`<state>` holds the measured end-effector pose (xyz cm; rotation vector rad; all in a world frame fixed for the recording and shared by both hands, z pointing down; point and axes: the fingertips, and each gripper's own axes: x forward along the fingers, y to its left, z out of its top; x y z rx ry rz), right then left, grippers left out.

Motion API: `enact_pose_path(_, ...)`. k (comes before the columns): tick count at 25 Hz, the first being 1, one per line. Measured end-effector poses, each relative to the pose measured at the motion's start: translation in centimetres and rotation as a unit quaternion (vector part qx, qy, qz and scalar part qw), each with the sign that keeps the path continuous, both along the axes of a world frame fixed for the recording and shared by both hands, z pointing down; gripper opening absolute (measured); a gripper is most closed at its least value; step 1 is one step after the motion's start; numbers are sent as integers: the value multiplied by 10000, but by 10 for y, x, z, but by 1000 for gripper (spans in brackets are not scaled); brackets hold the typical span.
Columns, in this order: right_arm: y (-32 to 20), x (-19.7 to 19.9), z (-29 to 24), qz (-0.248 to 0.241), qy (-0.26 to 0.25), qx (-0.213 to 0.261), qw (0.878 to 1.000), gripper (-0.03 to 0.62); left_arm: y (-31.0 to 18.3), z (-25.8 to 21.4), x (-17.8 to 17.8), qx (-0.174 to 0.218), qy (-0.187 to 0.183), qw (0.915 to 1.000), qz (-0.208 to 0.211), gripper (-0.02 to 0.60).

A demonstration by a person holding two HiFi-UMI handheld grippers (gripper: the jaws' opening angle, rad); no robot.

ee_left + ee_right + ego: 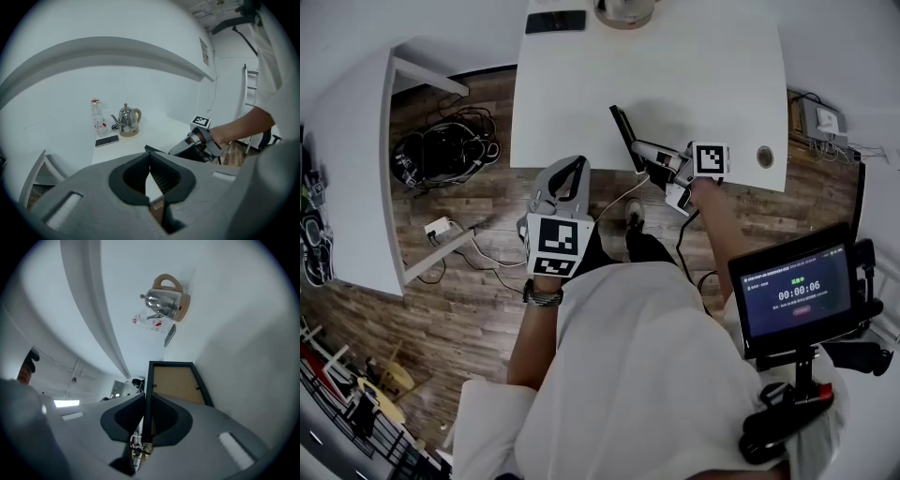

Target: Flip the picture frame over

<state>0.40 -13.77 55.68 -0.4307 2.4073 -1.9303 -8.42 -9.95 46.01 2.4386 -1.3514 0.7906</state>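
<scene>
Black picture frame (176,380) upright | right gripper (146,398) sideways, clasping it | left gripper (150,157) clenched

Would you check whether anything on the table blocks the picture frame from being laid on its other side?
Nothing visible does. The right gripper grips the picture frame, tilted up on edge; the table beside it is bare, with kettle, bottle and phone far off.

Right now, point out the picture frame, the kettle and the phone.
picture frame (177,383): right gripper view, brown backing board.
kettle (127,122): left gripper view, steel body.
phone (107,140): left gripper view, dark screen.
</scene>
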Motion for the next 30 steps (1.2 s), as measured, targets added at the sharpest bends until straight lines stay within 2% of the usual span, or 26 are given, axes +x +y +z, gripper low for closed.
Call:
enact_pose_path(5, -7, 14, 5, 545, -531, -546, 9956, 44, -1, 1, 1, -15, 12, 10000, 40, 3)
enact_pose_path(10, -14, 28, 6, 968, -924, -756, 9881, 44, -1, 0, 3, -26, 15, 10000, 56, 3)
enact_pose_path(30, -20, 64, 13, 1158, -935, -561, 9873, 51, -4, 7, 15, -108, 43, 9996, 261, 3)
